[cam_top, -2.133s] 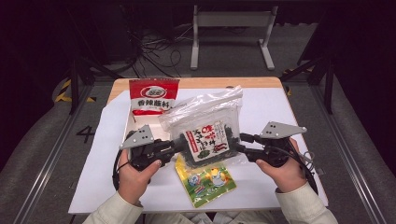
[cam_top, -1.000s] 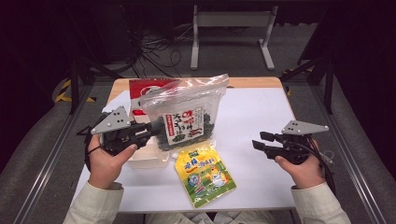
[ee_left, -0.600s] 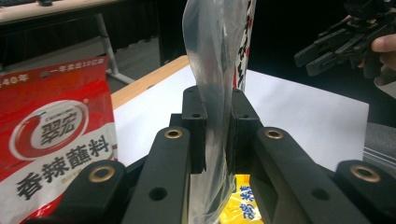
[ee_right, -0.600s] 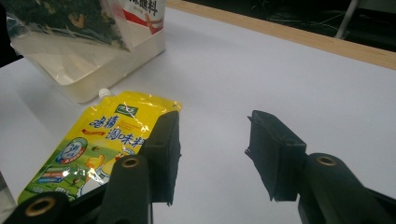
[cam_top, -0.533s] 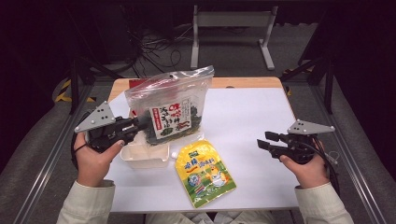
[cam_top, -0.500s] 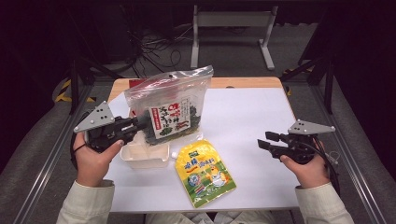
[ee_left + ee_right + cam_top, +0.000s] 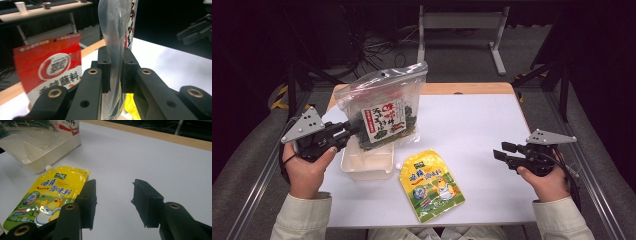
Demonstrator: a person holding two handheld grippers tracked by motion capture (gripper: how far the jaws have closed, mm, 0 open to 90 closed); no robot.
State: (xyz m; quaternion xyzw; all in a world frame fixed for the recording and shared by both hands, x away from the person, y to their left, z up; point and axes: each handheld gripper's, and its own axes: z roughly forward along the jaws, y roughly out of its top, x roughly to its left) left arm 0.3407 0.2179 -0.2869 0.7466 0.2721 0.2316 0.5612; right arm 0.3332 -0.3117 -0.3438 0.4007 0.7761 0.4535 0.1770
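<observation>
A clear zip bag [image 7: 384,107] holding dark seaweed and a red-and-white label hangs upright above a white plastic tray [image 7: 367,162] at the table's left. My left gripper [image 7: 354,131] is shut on the bag's lower left edge; in the left gripper view the clear film [image 7: 115,50] is pinched between the two black pads. A yellow spouted pouch [image 7: 431,184] lies flat in front of the tray. At the right edge my right gripper [image 7: 499,151] stands open and apart from everything, over bare table [image 7: 113,195].
A red snack packet [image 7: 50,72] stands behind the tray, seen in the left gripper view. The table has a white top [image 7: 472,125] with a wooden strip along its far edge. Metal frame legs and cables stand on the floor beyond.
The left gripper has carried the bag leftward, from the table's middle to above the white tray. The right gripper has let go of the bag and drawn back to the right.
</observation>
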